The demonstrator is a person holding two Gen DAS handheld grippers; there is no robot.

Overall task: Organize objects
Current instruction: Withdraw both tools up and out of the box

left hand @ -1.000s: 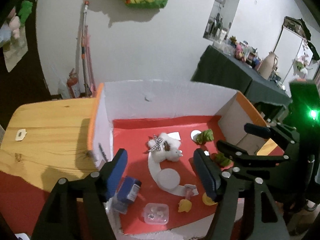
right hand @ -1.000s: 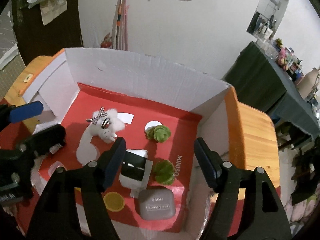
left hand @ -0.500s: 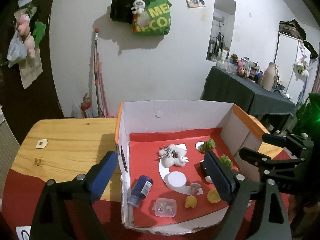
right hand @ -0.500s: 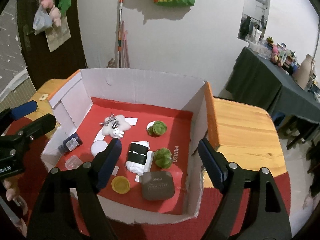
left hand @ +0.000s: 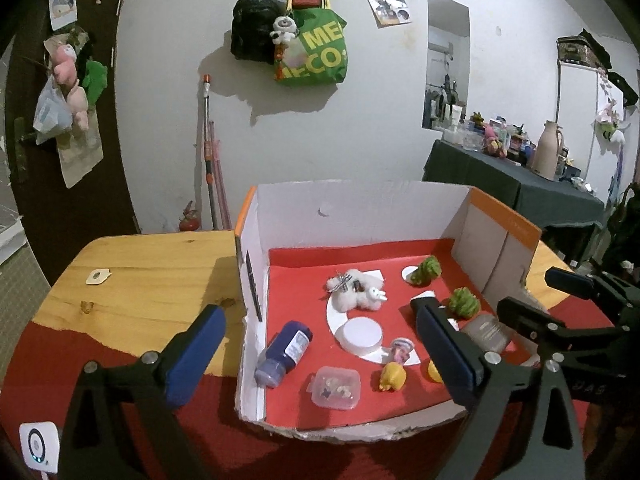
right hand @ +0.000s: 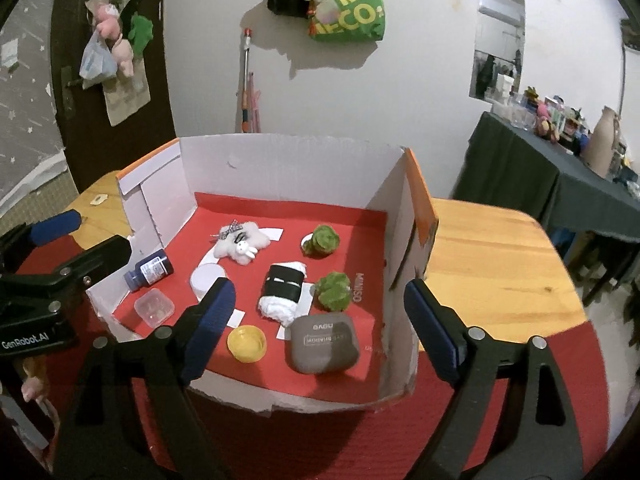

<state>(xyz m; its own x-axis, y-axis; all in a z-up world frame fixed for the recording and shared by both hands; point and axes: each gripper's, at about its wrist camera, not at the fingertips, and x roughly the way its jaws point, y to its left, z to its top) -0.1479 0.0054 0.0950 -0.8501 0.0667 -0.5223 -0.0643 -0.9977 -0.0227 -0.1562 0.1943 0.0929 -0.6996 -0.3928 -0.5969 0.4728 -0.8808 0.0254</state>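
Note:
An open cardboard box (left hand: pixel 360 208) with a red floor holds several small things. Among them are a white plush bunny (left hand: pixel 356 292), a blue bottle (left hand: pixel 286 350) lying on its side, a clear little container (left hand: pixel 335 387), a yellow duck (left hand: pixel 392 376) and two green plants (right hand: pixel 322 240). A banded white roll (right hand: pixel 284 288), a grey case (right hand: pixel 322 342) and a yellow cap (right hand: pixel 246 343) also lie inside. My left gripper (left hand: pixel 320 314) hangs before the box's near-left corner, jaws opening, nothing between them. My right gripper (right hand: pixel 318 292) hangs before the near-right corner, jaws also opening and holding nothing.
The box stands on a wooden table (left hand: pixel 152 276) partly covered by a red cloth (left hand: pixel 60 352). A small white device (left hand: pixel 38 446) lies at the near left. Behind are a white wall, hanging bags (left hand: pixel 312 52) and a dark side table (right hand: pixel 560 184) crowded with items.
Both grippers have drawn back from over the box and tipped upward, so the whole box shows now. Both pairs of jaws have spread wider. The things in the box have not moved.

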